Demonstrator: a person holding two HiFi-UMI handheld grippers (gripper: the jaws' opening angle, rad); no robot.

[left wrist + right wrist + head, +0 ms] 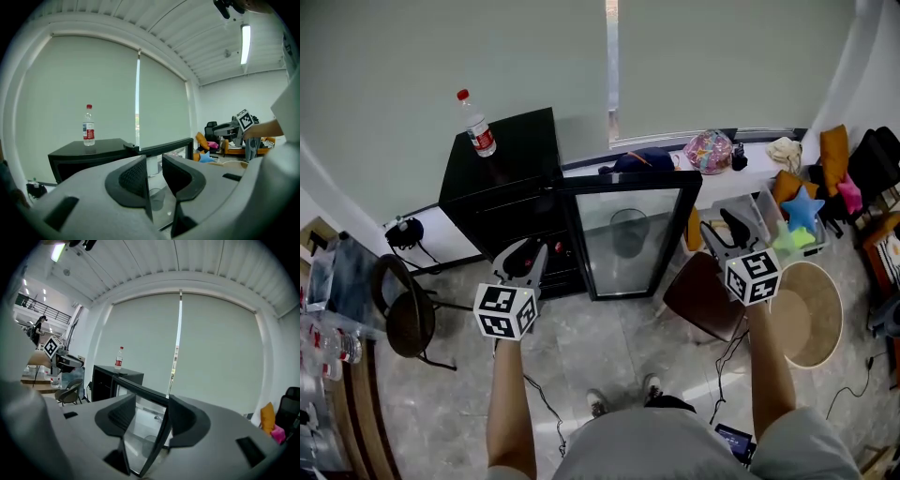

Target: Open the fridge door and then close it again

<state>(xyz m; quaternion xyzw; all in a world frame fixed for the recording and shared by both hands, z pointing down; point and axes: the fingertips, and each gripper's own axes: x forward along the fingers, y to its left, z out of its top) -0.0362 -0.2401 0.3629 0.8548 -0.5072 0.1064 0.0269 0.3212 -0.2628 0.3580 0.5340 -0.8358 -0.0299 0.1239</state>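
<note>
Fridge [502, 159], black, ahead against wall [394, 56]; glass door [630, 234] stands swung open toward me. My left gripper [528, 251]: jaws narrow, empty, before fridge body. My right gripper [722, 227]: jaws wide, empty, just beside door's free edge. Step judged: closing. Next: push free edge shut.

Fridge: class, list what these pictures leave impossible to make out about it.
Fridge interior, head view: dark, partly behind the open glass door.
Bottle label, every view: too small.
Right gripper touching the door edge or not: the right gripper view only lines them up.
</note>
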